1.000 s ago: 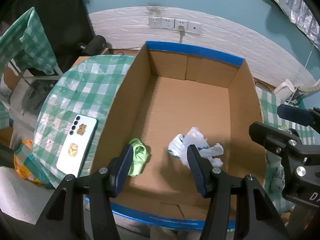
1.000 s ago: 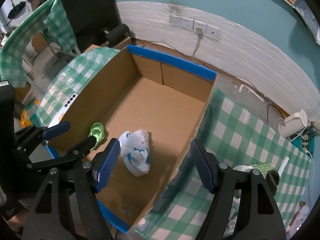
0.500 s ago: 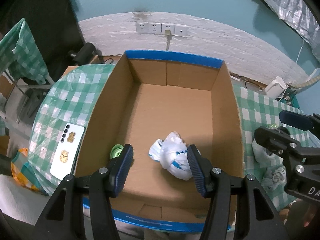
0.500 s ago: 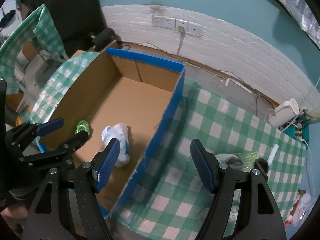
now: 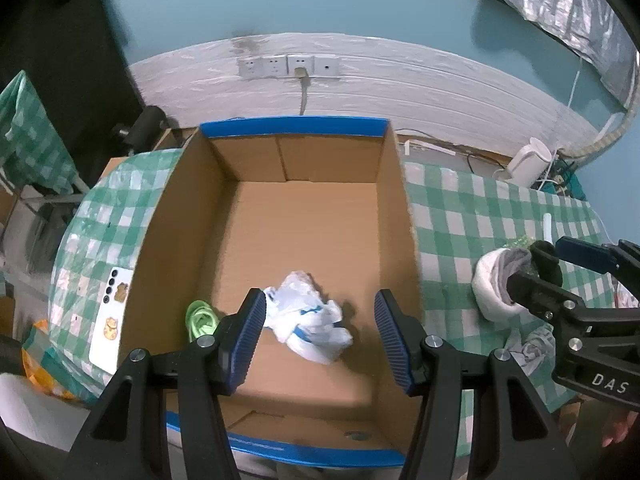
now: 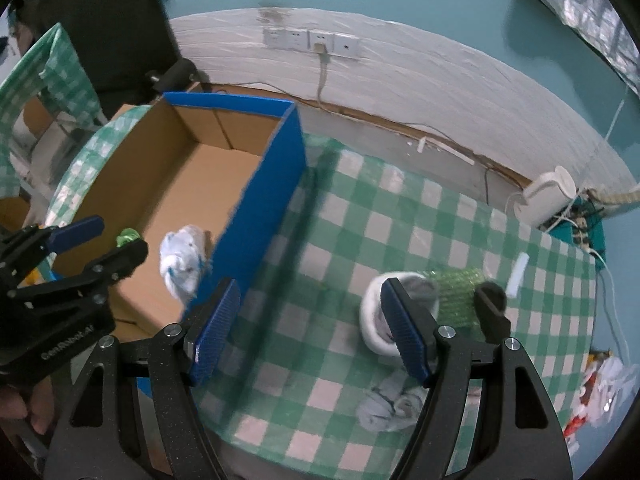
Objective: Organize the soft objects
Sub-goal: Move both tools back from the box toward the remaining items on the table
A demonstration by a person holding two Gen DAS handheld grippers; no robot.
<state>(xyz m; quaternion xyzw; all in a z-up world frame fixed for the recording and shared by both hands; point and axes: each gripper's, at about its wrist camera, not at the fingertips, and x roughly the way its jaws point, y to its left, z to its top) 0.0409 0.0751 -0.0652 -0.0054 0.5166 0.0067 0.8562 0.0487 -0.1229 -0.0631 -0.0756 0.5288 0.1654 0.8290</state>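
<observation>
Cardboard box (image 5: 304, 216) with blue-taped rim is seen on the green checked tablecloth (image 6: 360, 248); two soft items are already inside it: a white-and-blue crumpled bag (image 5: 310, 320) near the front and a small green bundle (image 5: 200, 318) by the left wall.

Change over the last second: the right gripper (image 6: 310, 326) has been swung off the box toward the open table on the right. Its fingers are spread, nothing is held between them. It is now lined up near a white sock-like roll (image 6: 380, 320), which is partly covered by the right finger. The left gripper (image 5: 320, 336) has been drawn back a little over the box front, released and empty, with the white bag framed between its fingers but not touched.

Judgement: bag drop-off looks finished; next pickup is being set up on the right side, likely the white roll or the grey crumpled cloth (image 6: 390, 406) just in front of it.

Hard to make out:
- green textured item (image 6: 458, 296) behind the roll, soft or not cannot be told
- dark rounded object (image 6: 490, 298) beside it, unidentified
- red-and-white thing (image 6: 600, 400) at the right edge, cut off
- right view is motion-blurred
- phone (image 5: 110, 322) lies left of the box, not part of the task
</observation>
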